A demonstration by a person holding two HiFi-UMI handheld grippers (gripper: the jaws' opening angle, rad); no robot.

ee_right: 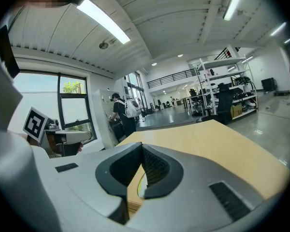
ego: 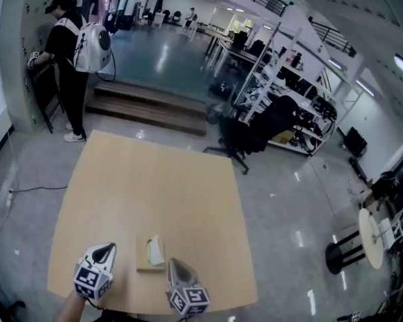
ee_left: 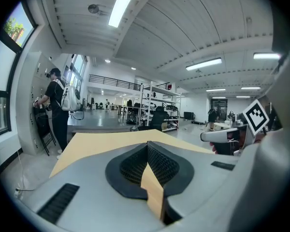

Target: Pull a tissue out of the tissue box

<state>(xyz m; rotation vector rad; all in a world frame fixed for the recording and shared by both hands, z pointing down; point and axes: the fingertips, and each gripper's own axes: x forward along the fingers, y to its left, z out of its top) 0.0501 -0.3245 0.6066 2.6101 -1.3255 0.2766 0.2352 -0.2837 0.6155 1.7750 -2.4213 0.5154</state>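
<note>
A flat wooden tissue box (ego: pixel 150 254) lies near the front edge of the tan table (ego: pixel 154 180), with a white tissue (ego: pixel 155 250) sticking up from its slot. My left gripper (ego: pixel 109 249) hovers just left of the box, its jaws shut and empty. My right gripper (ego: pixel 175 264) hangs just right of the box, also shut with nothing in it. In the left gripper view the left gripper (ee_left: pixel 148 146) points along the bare table top. In the right gripper view a sliver of the box (ee_right: pixel 135 190) shows through the gap behind the right gripper (ee_right: pixel 141 148).
A person with a white backpack (ego: pixel 72 52) stands at the wall past the table's far left corner. A black office chair (ego: pixel 250 131) stands beyond the far right corner. Low steps (ego: pixel 148 104) lie behind the table. Shelving (ego: pixel 289 92) runs at the right.
</note>
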